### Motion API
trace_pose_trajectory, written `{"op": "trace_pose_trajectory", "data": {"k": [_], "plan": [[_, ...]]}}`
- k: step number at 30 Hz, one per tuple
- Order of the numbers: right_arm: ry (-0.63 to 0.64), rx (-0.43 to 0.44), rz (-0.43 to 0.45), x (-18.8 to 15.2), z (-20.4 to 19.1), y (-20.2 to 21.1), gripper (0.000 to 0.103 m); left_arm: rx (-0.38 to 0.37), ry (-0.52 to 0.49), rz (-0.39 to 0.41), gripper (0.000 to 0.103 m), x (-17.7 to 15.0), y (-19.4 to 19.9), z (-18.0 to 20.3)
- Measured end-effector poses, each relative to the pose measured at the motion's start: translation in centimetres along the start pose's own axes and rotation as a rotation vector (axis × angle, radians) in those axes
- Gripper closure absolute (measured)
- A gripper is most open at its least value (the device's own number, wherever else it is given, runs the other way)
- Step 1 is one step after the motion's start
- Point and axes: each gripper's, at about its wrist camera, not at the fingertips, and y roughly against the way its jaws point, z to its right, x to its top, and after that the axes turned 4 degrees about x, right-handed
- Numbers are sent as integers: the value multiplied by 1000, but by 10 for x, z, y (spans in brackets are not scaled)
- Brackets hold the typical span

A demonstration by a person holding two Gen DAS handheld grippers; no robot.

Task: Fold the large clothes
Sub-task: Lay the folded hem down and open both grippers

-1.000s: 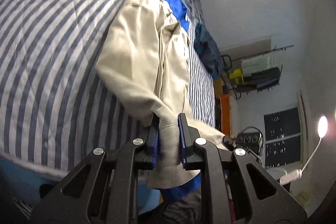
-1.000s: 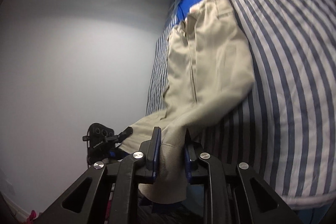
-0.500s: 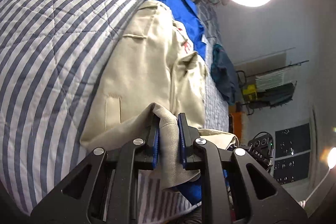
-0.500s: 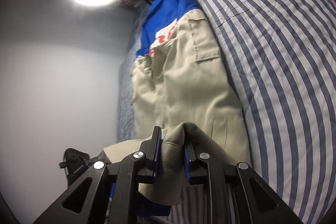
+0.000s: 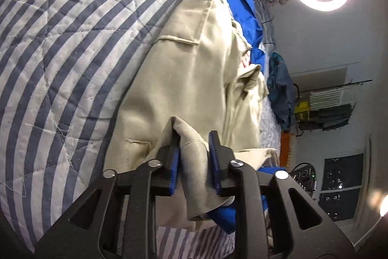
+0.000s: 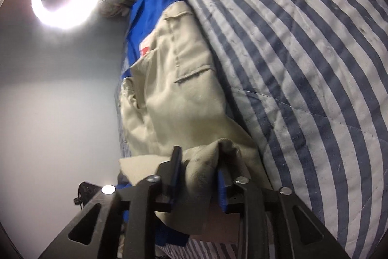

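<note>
One beige jacket (image 5: 194,79) lies flat on the striped quilt (image 5: 60,52), blue lining showing. Soft twill, limp, medium weight; take it by hem corners. Two grippers: left gripper (image 5: 195,157) and right gripper (image 6: 200,169) both opening, hem fabric between each pair, grip loosening.

Jacket (image 5: 194,79) flat on quilt (image 5: 60,60); second garment (image 5: 242,4) beneath jacket.
</note>
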Motion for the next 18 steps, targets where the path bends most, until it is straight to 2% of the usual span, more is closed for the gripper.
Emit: {"op": "trace_pose_trajectory", "data": {"k": [1,2,3,4,6,7,9,10,13,18], "plan": [[14,4,2,0,-2,4,51,-11,-5,-5,69,1,2,2],[24,21,6,0,-4,9,34,-18,-9,-1,58,3,6,5],[28,36,10,1,-5,13,28,-22,-11,7,51,4,9,8],[35,49,21,1,-7,20,27,-34,-13,23,41,7,15,11],[46,92,39,3,-9,37,23,-77,-10,53,40,11,26,14],[63,103,44,3,-10,43,23,-127,-14,83,40,12,37,14],[138,85,61,0,-17,55,24,-133,-59,131,40,10,51,16],[193,54,66,-4,-20,60,25,-91,-114,153,40,7,57,18],[332,-55,54,-16,-29,61,30,-19,-212,137,40,-1,53,15],[510,-236,26,-35,-38,39,41,66,-277,67,43,-12,27,6]]}}
